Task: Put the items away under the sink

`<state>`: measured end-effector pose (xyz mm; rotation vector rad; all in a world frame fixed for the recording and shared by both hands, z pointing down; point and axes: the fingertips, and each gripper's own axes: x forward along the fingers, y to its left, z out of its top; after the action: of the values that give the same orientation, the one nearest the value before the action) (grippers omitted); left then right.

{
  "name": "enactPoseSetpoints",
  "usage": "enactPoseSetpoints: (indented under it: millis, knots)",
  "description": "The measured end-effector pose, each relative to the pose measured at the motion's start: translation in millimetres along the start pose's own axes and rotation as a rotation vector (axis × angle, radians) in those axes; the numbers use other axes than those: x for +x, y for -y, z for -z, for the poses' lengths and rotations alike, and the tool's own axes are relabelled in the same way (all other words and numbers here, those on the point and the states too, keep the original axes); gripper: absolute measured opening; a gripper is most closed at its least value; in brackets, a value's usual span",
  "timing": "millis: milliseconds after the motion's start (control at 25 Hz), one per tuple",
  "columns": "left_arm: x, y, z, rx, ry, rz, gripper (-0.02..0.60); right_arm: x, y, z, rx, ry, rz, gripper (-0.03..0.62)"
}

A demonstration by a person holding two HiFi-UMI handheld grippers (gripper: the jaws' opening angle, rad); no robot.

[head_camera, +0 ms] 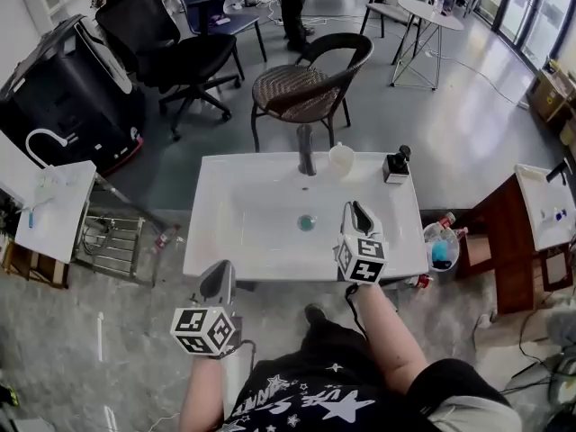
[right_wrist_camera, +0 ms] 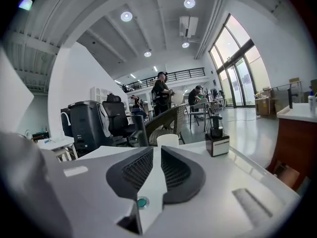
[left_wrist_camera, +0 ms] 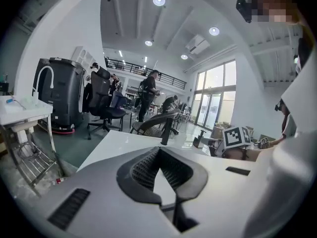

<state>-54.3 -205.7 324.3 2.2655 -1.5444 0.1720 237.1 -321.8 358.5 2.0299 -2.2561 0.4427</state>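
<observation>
Left gripper's (head_camera: pixel 220 273) fingers (left_wrist_camera: pixel 141 170) hover at sink (head_camera: pixel 207 241) edge; cup (head_camera: pixel 341 160) well beyond.

Bright, even overhead light — fisheye-warped, dark corners

Glossy white ceramic sink (head_camera: pixel 225 241), matt metal faucet (head_camera: pixel 307 149), woven wicker chair seat (head_camera: pixel 292 88)

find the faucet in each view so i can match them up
Head view: faucet at the back rim of the sink, centre.
Left gripper view: faucet dead centre, a dark post.
Right gripper view: faucet left of centre, beside the white cup.
Shared landmark: wicker chair behind the faucet.
</observation>
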Motion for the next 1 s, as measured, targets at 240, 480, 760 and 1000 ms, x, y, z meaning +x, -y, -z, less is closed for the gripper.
enactPoseSetpoints:
  millis: [240, 480, 760, 1000]
  knots:
    - [56, 0, -40, 0.068, 0.068, -0.068, 0.009, 73, 17, 2, -0.024, -0.073, -0.066, 0.209]
    - [98, -4, -41, 0.038, 0.052, -0.105, 0.009, 122, 33, 22, -0.111, -0.128, -0.119, 0.390]
    - [135, -3, -28, 0.018, -0.004, -0.101, 0.009, 159, 37, 26, -0.174, -0.124, -0.135, 0.431]
    - [160, -7, -27, 0.017, -0.031, -0.100, 0.009, 185, 38, 16, -0.218, -0.090, -0.135, 0.430]
